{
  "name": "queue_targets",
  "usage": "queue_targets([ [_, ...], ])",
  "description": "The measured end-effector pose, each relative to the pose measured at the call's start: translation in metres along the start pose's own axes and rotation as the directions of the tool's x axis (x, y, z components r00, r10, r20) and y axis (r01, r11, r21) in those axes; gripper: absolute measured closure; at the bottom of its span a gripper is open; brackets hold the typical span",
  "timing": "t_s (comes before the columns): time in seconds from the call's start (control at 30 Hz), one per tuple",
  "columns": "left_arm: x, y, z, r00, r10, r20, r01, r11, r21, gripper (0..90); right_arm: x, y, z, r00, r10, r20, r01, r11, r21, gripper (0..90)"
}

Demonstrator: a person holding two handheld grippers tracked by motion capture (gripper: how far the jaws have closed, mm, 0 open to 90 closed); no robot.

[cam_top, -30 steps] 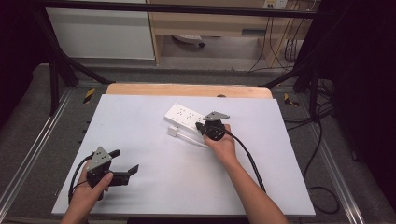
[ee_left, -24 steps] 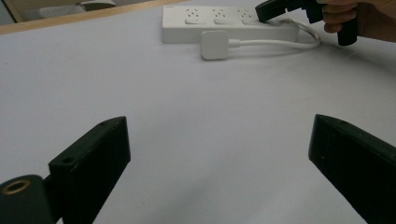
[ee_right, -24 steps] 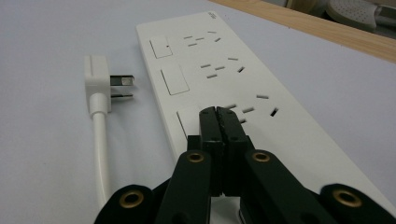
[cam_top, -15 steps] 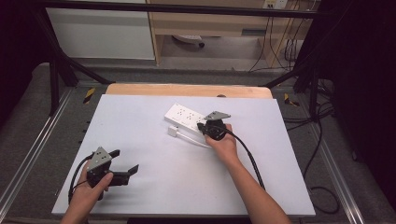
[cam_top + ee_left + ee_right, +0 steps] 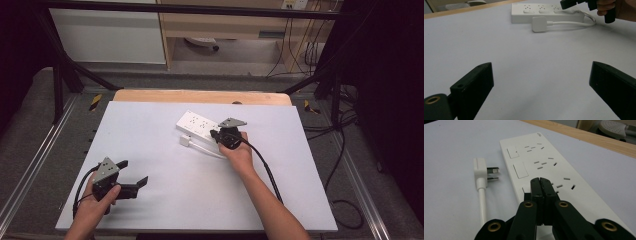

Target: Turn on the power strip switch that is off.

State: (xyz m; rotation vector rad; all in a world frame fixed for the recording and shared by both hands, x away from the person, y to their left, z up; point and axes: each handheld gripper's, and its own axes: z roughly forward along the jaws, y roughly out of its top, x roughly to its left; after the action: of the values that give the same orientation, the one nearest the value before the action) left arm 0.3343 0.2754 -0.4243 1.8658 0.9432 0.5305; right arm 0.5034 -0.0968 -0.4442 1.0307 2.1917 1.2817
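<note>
Pressing power strip (image 5: pixel 554 167) switch (image 5: pixel 526 190)

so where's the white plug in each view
high view: the white plug lies mid-table, just in front of the power strip.
left gripper view: top centre, in front of the strip.
right gripper view: left of the strip, prongs toward it.
Shared landmark: the power strip.

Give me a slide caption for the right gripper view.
Shut right gripper rests its tips on the white power strip, unplugged plug lying beside it.
</note>
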Motion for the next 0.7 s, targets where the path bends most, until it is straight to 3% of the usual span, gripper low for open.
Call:
queue_targets([
  [0.7,0.0,0.0,0.0,1.0,0.001,0.0,-0.001,1.0,0.001,5.5,0.002,0.012,-0.007,0.9999,0.003,-0.01,-0.004,0.999,-0.036,90.0],
])
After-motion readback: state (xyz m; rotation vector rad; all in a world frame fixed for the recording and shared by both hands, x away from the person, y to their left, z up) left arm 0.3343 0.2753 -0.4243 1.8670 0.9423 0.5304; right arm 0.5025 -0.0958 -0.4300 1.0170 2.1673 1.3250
